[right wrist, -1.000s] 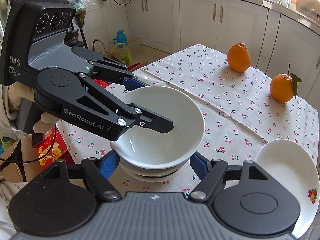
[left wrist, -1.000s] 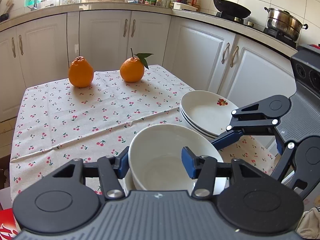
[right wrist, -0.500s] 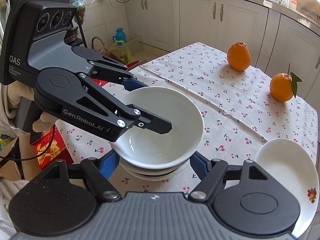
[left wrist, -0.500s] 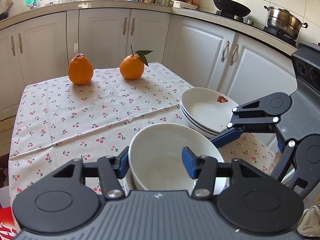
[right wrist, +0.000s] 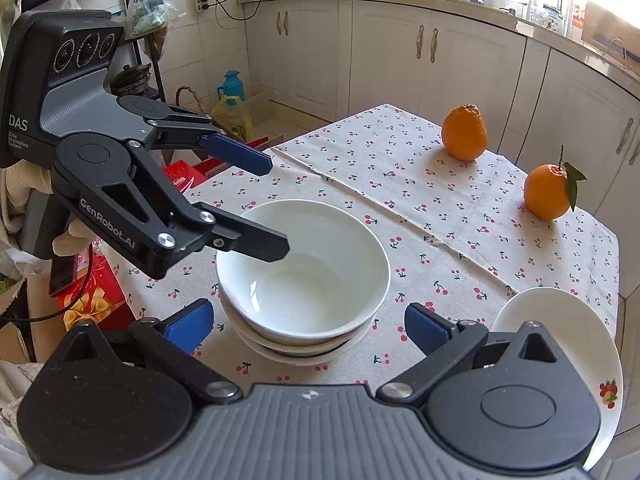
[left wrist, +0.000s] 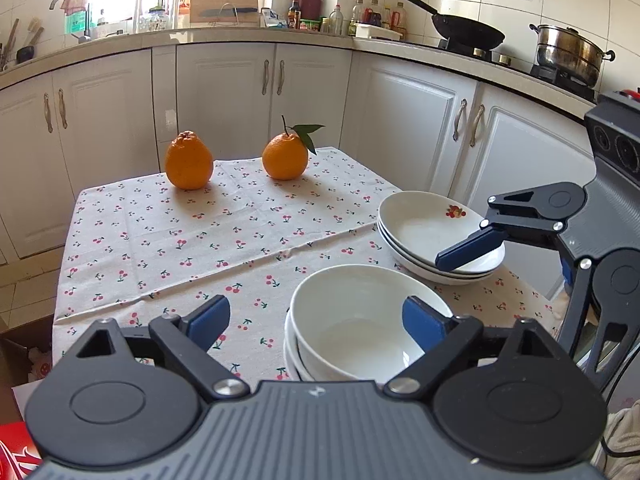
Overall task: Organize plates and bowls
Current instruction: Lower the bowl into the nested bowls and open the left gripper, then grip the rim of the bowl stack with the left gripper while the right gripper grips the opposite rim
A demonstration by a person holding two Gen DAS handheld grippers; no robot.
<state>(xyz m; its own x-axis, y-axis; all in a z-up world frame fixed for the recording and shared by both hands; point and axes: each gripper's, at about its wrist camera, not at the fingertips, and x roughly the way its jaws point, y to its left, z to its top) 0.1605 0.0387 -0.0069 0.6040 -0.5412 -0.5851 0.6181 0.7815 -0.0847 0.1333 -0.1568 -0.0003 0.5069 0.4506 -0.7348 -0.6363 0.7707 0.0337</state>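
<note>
Between both grippers' fingers, just spread wide and gripping nothing: stacked bowls (right wrist: 303, 280); lower bowls mostly hidden, plate stack (right wrist: 560, 332) partly cut off.

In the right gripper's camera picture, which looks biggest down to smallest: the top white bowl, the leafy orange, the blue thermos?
1. Top white bowl, though nearness helps
2. Leafy orange
3. Blue thermos, far back, so it may only look smallest

Plate (right wrist: 560, 320) partly behind gripper body

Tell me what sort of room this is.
A home kitchen, most likely: white cabinets under a countertop, a black wok and steel pot on the stove, and a small table with a cherry-print cloth.
</note>
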